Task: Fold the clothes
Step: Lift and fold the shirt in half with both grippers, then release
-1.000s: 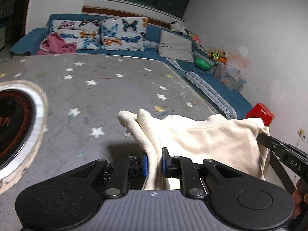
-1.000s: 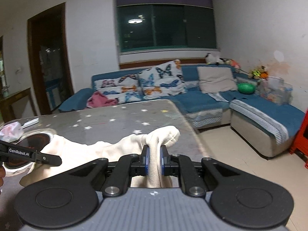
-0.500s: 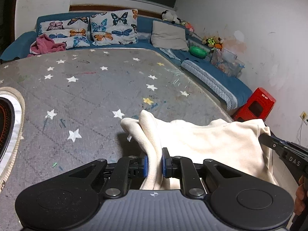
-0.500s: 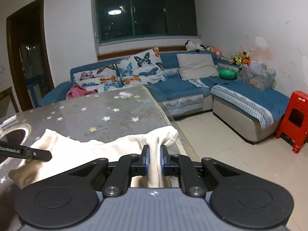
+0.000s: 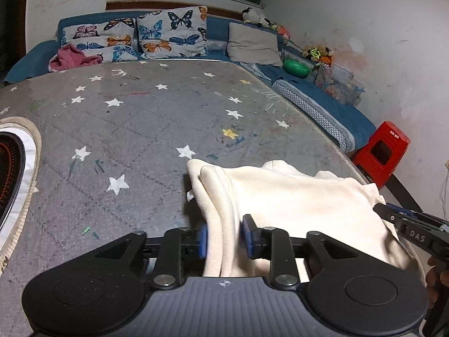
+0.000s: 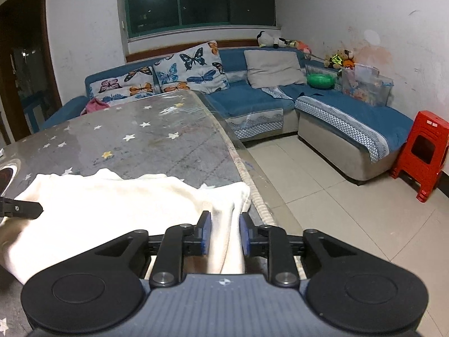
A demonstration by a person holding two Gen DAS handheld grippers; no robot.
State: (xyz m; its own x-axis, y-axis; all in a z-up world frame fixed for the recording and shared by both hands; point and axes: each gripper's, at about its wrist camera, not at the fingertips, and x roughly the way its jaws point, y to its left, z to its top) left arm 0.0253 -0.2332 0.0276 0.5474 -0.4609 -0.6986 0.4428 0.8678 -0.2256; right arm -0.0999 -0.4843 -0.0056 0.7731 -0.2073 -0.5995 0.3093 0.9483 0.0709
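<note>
A cream garment lies on the grey star-patterned table, near the table's right edge. In the left wrist view my left gripper straddles a bunched fold at the garment's left end. Its jaws are opening, and the fold hangs loose between the blue pads. In the right wrist view the garment spreads leftward. My right gripper straddles its right corner by the table edge. Its jaws are opening too, and the pads stand off the cloth. The other gripper's finger shows at the left.
A round cooktop is set into the table at the left. The table's edge drops to tiled floor on the right. A blue sofa with cushions, a pink cloth and a red stool stand beyond.
Both grippers came down with the garment, which now rests flatter on the table. Both pairs of jaws went from pinching the cloth to standing apart from it.
</note>
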